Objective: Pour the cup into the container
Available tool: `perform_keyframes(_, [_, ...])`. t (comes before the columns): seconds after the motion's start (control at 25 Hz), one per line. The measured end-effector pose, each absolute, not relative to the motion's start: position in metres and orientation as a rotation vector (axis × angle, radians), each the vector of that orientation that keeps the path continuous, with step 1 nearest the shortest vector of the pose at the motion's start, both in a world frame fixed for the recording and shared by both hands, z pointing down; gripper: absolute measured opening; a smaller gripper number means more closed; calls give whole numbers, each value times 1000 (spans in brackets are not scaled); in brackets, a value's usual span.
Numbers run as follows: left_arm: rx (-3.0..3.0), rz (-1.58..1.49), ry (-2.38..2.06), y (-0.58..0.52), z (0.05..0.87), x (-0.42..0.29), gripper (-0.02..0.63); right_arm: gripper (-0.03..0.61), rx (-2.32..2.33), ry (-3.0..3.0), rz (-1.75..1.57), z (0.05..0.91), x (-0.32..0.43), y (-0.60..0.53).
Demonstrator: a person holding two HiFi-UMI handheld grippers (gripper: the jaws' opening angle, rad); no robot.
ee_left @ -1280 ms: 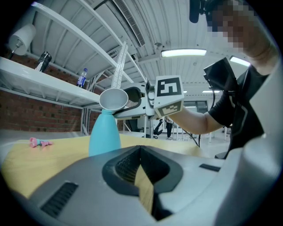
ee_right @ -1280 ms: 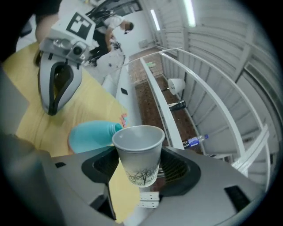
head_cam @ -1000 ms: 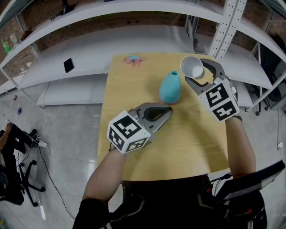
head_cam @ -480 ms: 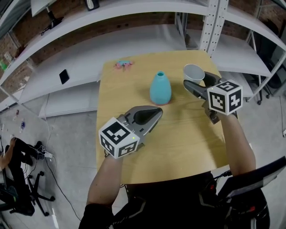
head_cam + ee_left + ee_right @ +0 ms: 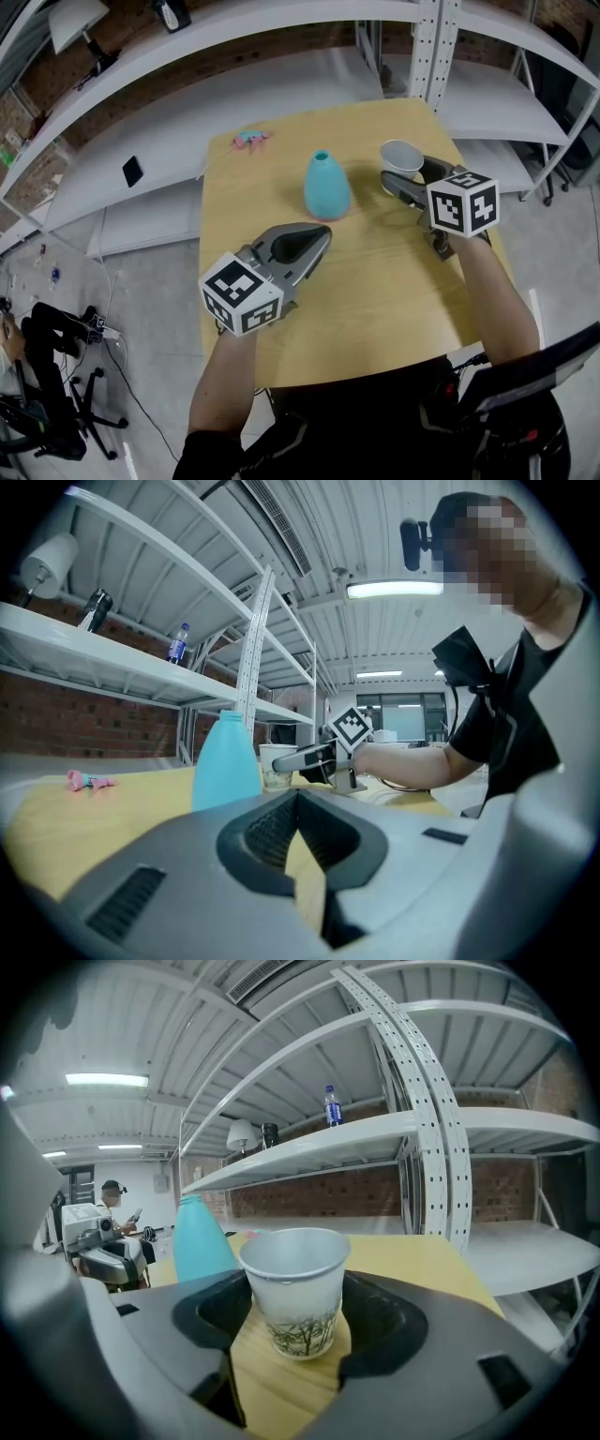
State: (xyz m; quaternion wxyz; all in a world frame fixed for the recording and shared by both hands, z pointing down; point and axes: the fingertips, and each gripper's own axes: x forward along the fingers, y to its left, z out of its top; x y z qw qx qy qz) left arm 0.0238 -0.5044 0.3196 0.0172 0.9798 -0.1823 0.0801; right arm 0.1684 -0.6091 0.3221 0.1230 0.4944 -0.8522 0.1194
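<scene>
The right gripper (image 5: 405, 171) has its jaws set around a white paper cup (image 5: 401, 155), which stands upright at about 2 o'clock on the wooden table (image 5: 375, 281); they seem to clasp it, though its base may be resting on the wood. The pale blue container (image 5: 327, 186) stands near 12 o'clock, just beside the cup at its 9 o'clock and apart from it. At 7 o'clock the left gripper (image 5: 317, 234) hovers with its jaws together on nothing, and a small pink object (image 5: 249, 139) lies at 11 o'clock.
</scene>
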Motion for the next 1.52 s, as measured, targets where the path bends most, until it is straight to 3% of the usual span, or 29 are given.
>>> perform_keyframes(1.2, [3068, 240, -641, -495, 299, 19, 2, 304, 1581, -2483, 301, 302, 204, -554])
perform_keyframes(1.24, [3068, 207, -627, -491, 291, 20, 2, 292, 1584, -2489, 277, 298, 205, -549])
perform_keyframes(1.32, [3064, 124, -589, -482, 275, 22, 2, 134, 1586, -2496, 231, 293, 203, -540])
perform_keyframes(1.36, [3059, 89, -594, -478, 269, 22, 2, 90, 1584, -2502, 216, 291, 201, -536])
perform_keyframes(1.52, [3087, 89, -743, -471, 262, 20, 2, 20, 1575, -2540, 184, 283, 191, -522])
